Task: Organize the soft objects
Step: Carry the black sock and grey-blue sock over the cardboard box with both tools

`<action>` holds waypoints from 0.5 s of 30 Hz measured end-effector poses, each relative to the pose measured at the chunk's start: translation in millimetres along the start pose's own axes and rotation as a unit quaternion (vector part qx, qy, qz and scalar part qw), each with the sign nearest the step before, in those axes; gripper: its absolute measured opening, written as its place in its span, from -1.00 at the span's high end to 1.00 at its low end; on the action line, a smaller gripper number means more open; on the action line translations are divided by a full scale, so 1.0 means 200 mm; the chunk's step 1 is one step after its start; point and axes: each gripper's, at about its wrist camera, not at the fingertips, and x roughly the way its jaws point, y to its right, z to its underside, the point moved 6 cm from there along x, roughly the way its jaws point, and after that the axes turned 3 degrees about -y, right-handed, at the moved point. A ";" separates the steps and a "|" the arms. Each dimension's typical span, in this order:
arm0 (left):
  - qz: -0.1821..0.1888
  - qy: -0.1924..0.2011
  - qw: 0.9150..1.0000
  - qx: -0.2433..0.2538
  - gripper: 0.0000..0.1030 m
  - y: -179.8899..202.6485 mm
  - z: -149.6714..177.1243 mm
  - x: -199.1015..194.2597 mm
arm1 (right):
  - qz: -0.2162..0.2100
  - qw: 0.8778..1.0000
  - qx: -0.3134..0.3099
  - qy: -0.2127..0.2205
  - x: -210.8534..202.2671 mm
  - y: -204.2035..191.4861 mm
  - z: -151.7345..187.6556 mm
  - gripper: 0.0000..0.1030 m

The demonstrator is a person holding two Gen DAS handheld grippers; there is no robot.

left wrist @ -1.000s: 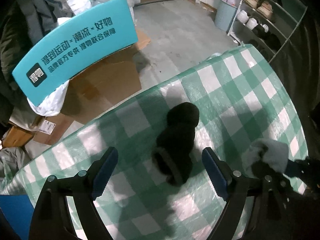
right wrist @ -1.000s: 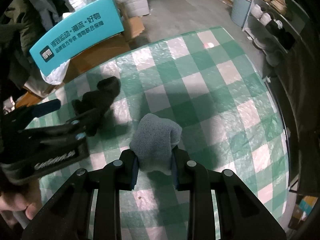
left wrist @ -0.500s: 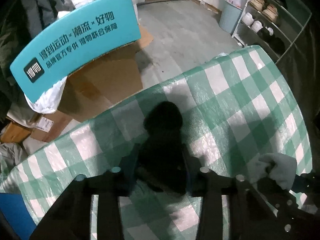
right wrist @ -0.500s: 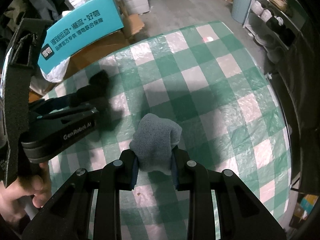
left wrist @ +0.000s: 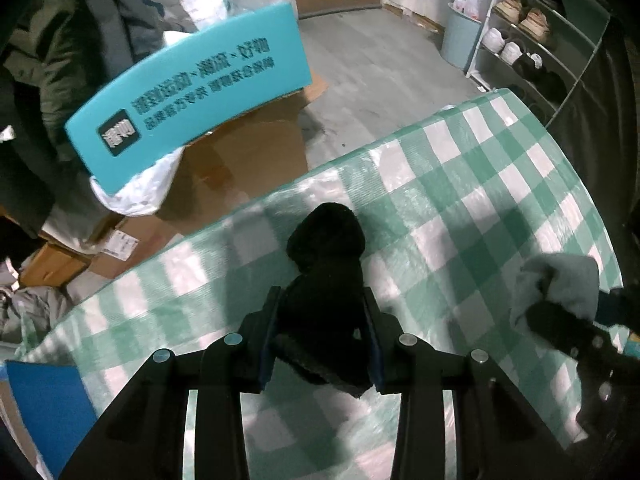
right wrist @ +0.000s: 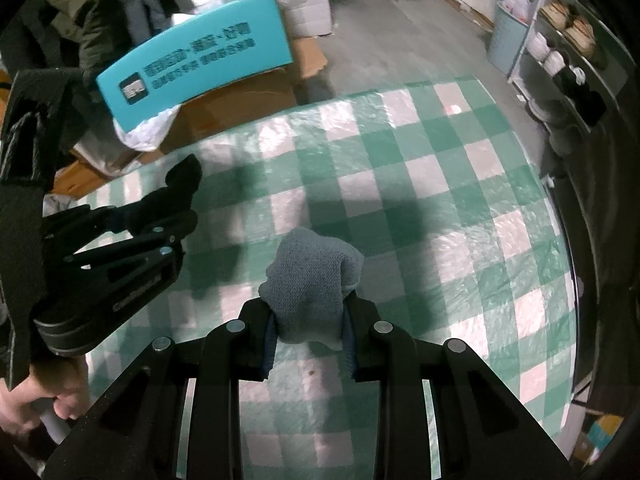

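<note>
Black sock (left wrist: pixel 326 280) sat clenched in the left tongs (left wrist: pixel 322 344), grey sock (right wrist: pixel 312 300) in the right tongs (right wrist: pixel 308 338), both lifted off the checked tabletop (right wrist: pixel 460 216), probably for sorting.

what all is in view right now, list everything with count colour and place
black sock: 1, black, clamped in left claw over the cloth
grey sock: 1, blue-grey, clamped in right claw
checked tablecloth: 1, green and white, covering the table
teal box: 1, teal, printed text, on cardboard boxes beyond the table
cardboard boxes: several, brown, on the floor
bin: 1, pale blue, beside the rack
shoe rack: 1, white, far right, holding shoes
left claw: 1, black
right claw: 1, black
hand: 1, lower left, right wrist view
</note>
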 end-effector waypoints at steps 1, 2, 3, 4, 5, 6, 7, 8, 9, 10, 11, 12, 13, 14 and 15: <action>-0.002 0.003 1.000 0.002 0.28 -0.01 0.01 -0.03 | -0.001 1.000 -0.006 0.003 -0.02 -0.02 0.00 0.53; -0.004 0.006 1.000 0.002 0.28 -0.02 0.03 -0.05 | -0.003 1.000 -0.010 0.004 -0.04 -0.04 0.01 0.53; -0.006 0.008 1.000 0.003 0.28 -0.04 0.04 -0.08 | -0.004 1.000 -0.014 0.005 -0.05 -0.05 0.01 0.53; -0.007 0.008 1.000 0.004 0.28 -0.05 0.06 -0.11 | -0.005 1.000 -0.020 0.007 -0.07 -0.07 0.01 0.53; -0.007 0.009 1.000 0.003 0.28 -0.06 0.08 -0.13 | -0.006 1.000 -0.025 0.008 -0.08 -0.09 0.02 0.53; -0.008 0.009 1.000 0.003 0.28 -0.08 0.10 -0.16 | -0.008 0.999 -0.030 0.008 -0.10 -0.11 0.02 0.53; -0.009 0.010 1.000 0.003 0.28 -0.09 0.12 -0.18 | -0.010 0.999 -0.034 0.010 -0.11 -0.13 0.03 0.53; -0.010 0.012 1.000 0.002 0.28 -0.11 0.14 -0.21 | -0.013 0.999 -0.039 0.011 -0.13 -0.15 0.03 0.53; -0.011 0.013 1.000 0.002 0.28 -0.12 0.15 -0.23 | -0.016 0.999 -0.044 0.011 -0.14 -0.17 0.04 0.53; -0.012 0.014 1.000 0.002 0.28 -0.13 0.17 -0.25 | -0.018 0.999 -0.048 0.012 -0.15 -0.19 0.05 0.53; -0.014 0.015 1.000 0.000 0.28 -0.15 0.19 -0.28 | -0.019 0.998 -0.052 0.013 -0.16 -0.20 0.05 0.53; -0.016 0.015 1.000 -0.001 0.28 -0.17 0.21 -0.30 | -0.020 0.998 -0.056 0.013 -0.17 -0.22 0.06 0.53; -0.017 0.016 1.000 -0.003 0.28 -0.18 0.23 -0.32 | -0.022 0.998 -0.061 0.014 -0.18 -0.24 0.07 0.53; -0.018 0.017 1.000 -0.006 0.28 -0.20 0.25 -0.34 | -0.026 0.997 -0.066 0.015 -0.20 -0.26 0.08 0.53; -0.020 0.016 1.000 -0.007 0.28 -0.22 0.27 -0.36 | -0.029 0.997 -0.068 0.016 -0.20 -0.27 0.08 0.53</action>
